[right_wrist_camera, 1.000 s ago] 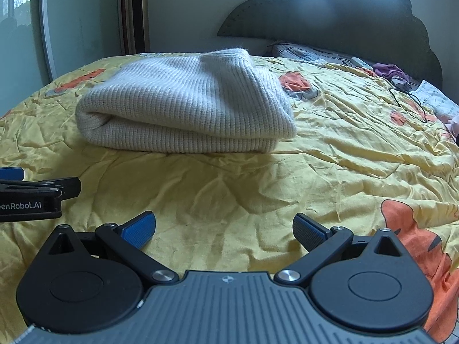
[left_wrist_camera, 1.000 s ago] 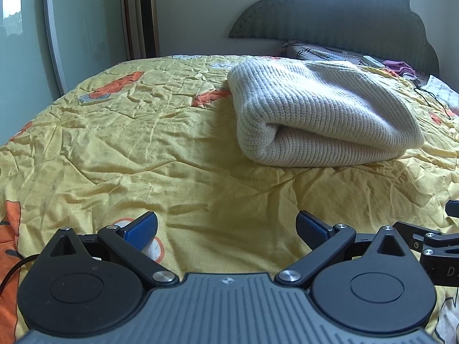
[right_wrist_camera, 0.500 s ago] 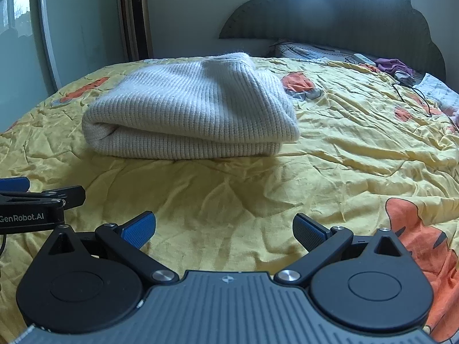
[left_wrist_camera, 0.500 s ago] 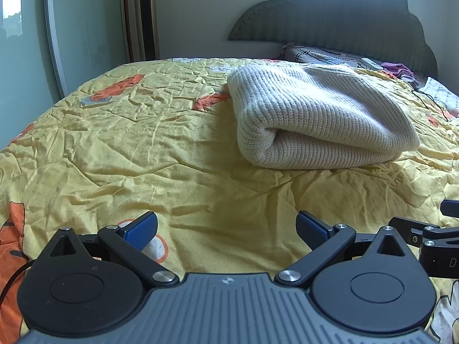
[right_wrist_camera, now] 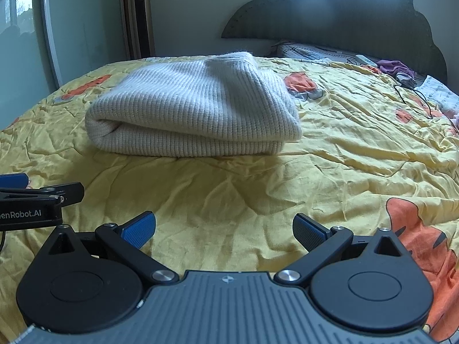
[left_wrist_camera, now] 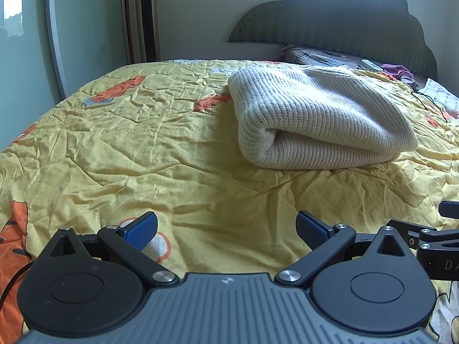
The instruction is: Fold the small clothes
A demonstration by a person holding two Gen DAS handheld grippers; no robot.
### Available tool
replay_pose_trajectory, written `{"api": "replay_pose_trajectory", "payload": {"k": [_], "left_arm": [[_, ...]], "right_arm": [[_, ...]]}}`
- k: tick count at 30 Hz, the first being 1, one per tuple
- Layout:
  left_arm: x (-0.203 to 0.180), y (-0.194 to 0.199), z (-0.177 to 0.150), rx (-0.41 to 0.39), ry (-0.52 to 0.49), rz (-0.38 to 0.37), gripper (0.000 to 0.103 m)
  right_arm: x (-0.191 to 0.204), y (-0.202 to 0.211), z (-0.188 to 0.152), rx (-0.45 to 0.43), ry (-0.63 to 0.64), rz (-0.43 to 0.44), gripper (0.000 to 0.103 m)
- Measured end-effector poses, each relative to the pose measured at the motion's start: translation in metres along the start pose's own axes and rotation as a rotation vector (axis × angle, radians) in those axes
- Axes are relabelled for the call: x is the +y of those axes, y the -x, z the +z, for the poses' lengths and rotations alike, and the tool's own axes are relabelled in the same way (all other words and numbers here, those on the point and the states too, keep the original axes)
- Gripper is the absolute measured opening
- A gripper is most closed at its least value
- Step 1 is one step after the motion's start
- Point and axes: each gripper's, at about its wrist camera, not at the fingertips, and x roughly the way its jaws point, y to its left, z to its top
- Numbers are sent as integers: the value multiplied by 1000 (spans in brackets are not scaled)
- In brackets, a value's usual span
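Home bedroom, bed with yellow quilt (left_wrist_camera: pixel 143 149), padded headboard (left_wrist_camera: pixel 344 28), pillow (right_wrist_camera: pixel 309 51)

The left tool (left_wrist_camera: pixel 226 226) is hovering low over the yellow quilt (left_wrist_camera: pixel 143 149), its blue-padded fingers (left_wrist_camera: pixel 142 229) spread wide and holding nothing. A folded cream knit sweater (left_wrist_camera: pixel 318 117) is lying on the bed ahead, well apart. The right tool (left_wrist_camera: pixel 439 240) is poking in at the right edge.

A crumpled yellow quilt (left_wrist_camera: pixel 143 154) with orange prints covers the bed. Behind it stands a dark scalloped headboard (left_wrist_camera: pixel 344 25), with a tall gold tower fan (left_wrist_camera: pixel 147 17) left of it. Purple cloth (right_wrist_camera: pixel 394 67) lies near the pillow (right_wrist_camera: pixel 309 51).
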Motion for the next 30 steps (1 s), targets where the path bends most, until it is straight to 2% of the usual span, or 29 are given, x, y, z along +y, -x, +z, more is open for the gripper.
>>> {"api": "replay_pose_trajectory", "payload": {"k": [30], "left_arm": [[-2, 4, 1, -14, -14, 9, 103]], "right_arm": [[4, 6, 3, -16, 2, 16, 103]]}}
